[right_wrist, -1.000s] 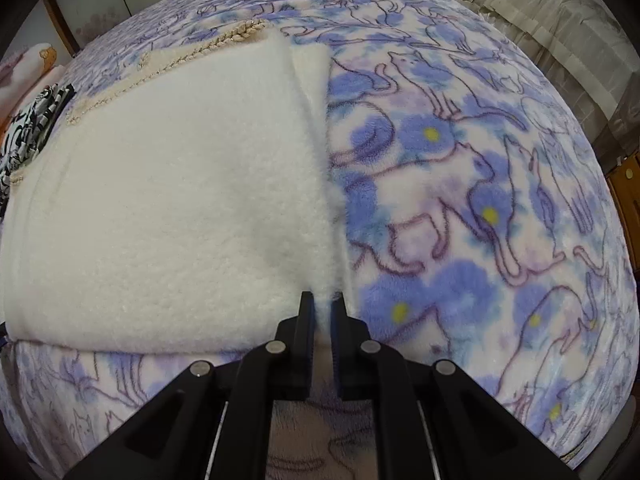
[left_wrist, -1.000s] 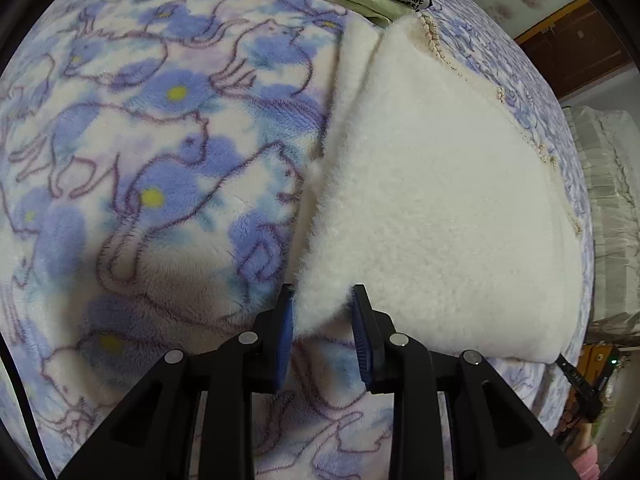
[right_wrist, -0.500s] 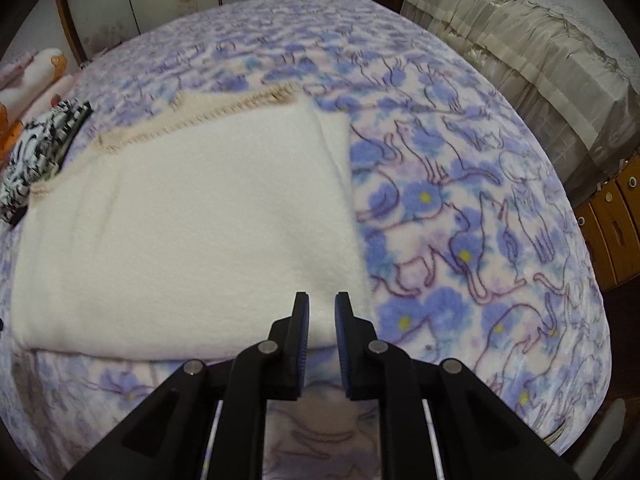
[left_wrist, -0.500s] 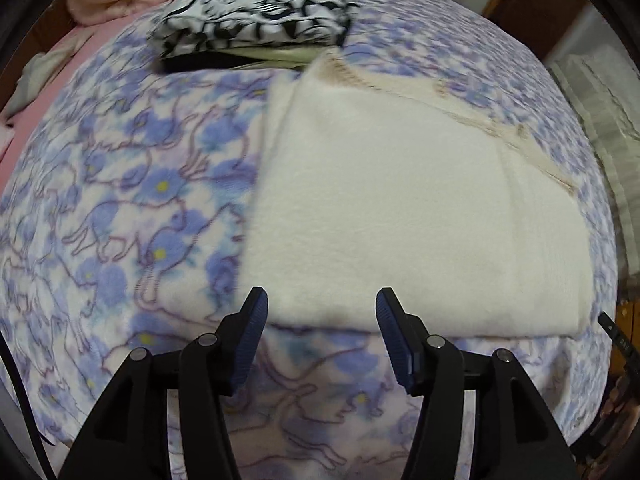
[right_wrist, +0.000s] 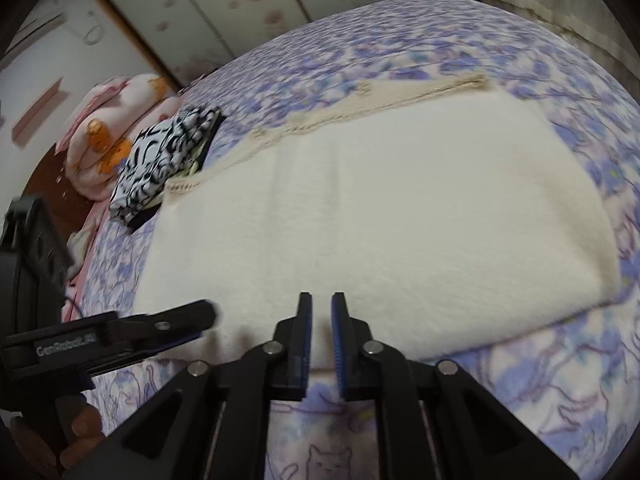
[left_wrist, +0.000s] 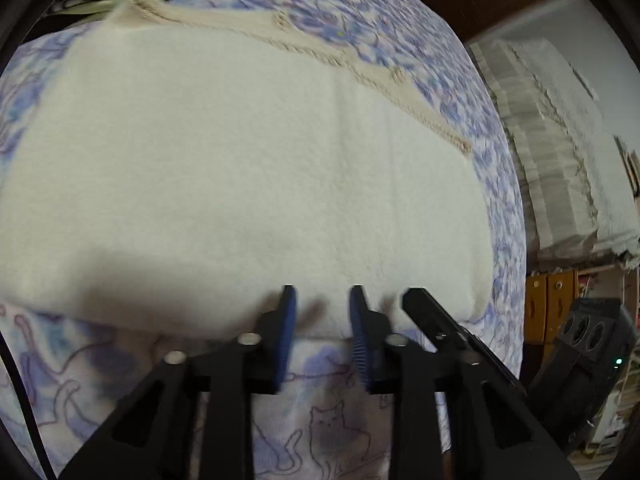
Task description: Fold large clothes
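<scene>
A cream fleece garment (left_wrist: 240, 180) lies folded into a wide rectangle on the bed, with a knitted trim along its far edge. In the right wrist view the same garment (right_wrist: 380, 208) fills the middle. My left gripper (left_wrist: 323, 292) hovers over the middle of its near edge; the jaws are closing with nothing between the pads. My right gripper (right_wrist: 320, 298) is shut and empty just to the right of it, over the same edge. Each gripper shows in the other's view: the right gripper (left_wrist: 416, 300) and the left gripper (right_wrist: 200, 316).
A blue cat-print bed cover (left_wrist: 336, 420) lies under everything. A folded black-and-white cloth (right_wrist: 168, 160) sits at the garment's far left corner, with pink bedding (right_wrist: 108, 136) beyond it. White lace-covered furniture (left_wrist: 560, 160) stands right of the bed. A hand (right_wrist: 80, 428) holds the left gripper.
The left gripper let go of the garment's left edge, opened wide, then narrowed. Both grippers drew back, rose and came together at the middle of the near edge.
</scene>
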Demonstrator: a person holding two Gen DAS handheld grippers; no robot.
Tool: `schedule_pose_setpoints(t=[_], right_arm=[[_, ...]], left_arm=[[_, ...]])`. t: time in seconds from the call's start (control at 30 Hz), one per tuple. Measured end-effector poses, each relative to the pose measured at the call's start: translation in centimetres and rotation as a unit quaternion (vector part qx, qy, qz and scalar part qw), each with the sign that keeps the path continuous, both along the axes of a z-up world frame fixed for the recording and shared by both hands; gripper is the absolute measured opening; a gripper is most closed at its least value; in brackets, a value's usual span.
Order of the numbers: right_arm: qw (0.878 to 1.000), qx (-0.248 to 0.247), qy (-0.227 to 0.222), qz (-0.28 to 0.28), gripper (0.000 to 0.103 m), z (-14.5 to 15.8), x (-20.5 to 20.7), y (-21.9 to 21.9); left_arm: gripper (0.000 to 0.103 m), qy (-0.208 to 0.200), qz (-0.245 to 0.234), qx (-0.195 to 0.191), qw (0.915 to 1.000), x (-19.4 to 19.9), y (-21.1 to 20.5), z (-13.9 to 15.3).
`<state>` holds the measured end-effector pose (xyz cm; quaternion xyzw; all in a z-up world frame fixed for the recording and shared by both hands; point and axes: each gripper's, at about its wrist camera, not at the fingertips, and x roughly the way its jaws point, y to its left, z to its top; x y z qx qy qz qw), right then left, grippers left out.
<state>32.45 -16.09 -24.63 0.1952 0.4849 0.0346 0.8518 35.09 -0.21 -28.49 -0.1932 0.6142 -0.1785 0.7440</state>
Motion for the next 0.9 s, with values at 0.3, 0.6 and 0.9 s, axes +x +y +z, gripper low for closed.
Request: schedule_pose_setpoints(t=[0.3,0.6,0.9], right_arm=[[0.997,-0.012,0.000,0.077,0.000,-3.8,3.3,1.0],[0.996,0.028,-0.027,0.076,0.000,-5.0,9.7,-1.3],[0.997,0.020,-0.025,0.063,0.000,-5.9,18.2,-4.8]], left_arm=[[0.008,-0.001,0.026,0.025,0.9993,4.3,-2.7,-3.2],[0.008,-0.036,0.101,0.029,0.9938,11.1,-0.4,-3.8],[0.001,-0.065,0.138,0.065,0.9861,16.6,0.4,-4.4]])
